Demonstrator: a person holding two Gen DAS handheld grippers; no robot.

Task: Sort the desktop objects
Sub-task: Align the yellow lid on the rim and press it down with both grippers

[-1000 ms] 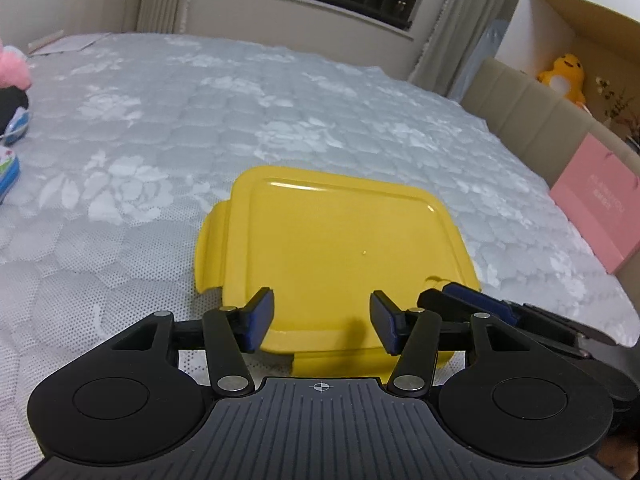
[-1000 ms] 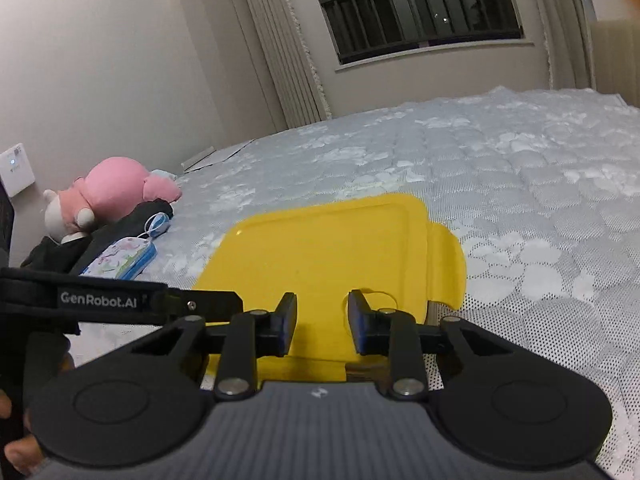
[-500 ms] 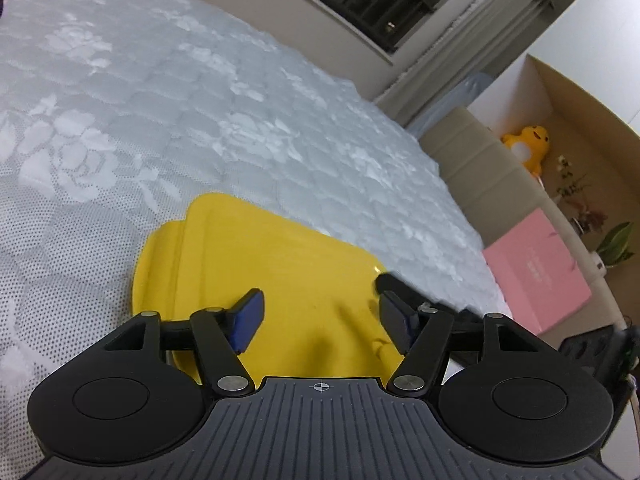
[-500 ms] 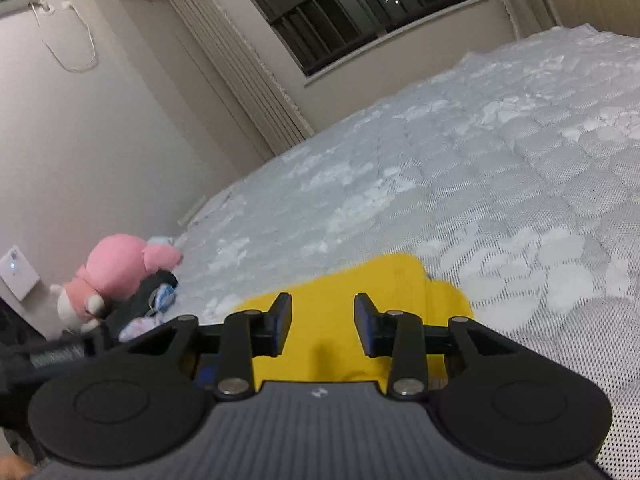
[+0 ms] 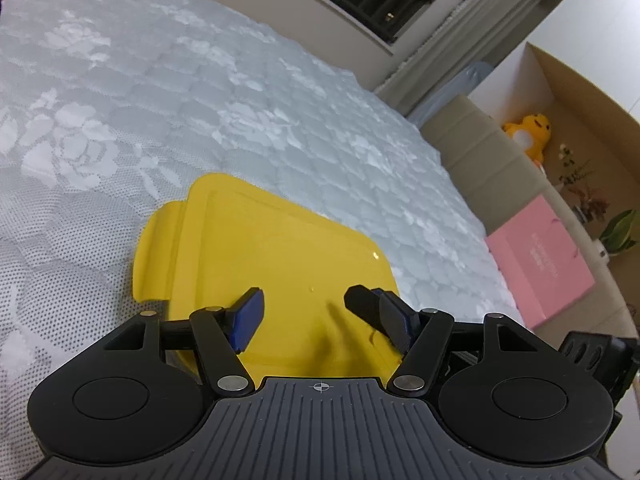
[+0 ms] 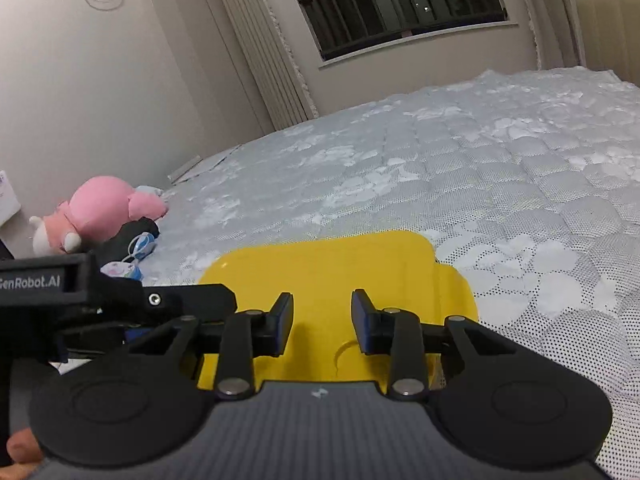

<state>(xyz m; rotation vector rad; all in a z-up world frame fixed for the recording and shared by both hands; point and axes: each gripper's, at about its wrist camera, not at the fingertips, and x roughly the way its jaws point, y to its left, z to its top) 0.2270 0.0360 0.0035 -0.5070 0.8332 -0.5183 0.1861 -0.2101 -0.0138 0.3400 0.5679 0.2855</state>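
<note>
Beyond yellow lid [image 5: 272, 264], bare mattress [image 5: 200, 100] spreads wide.

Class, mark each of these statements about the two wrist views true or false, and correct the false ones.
1. The yellow lid lies on the quilted bed cover. True.
2. The left gripper is clamped on a pen. False: nothing is between its fingers, which stand apart over the lid.
3. A pink plush toy lies near the wall in the right wrist view. True.
4. The gift bag beside the bed is green. False: it is pink.
5. The right gripper holds the plush toy. False: its fingers are over the lid with nothing between them.
</note>
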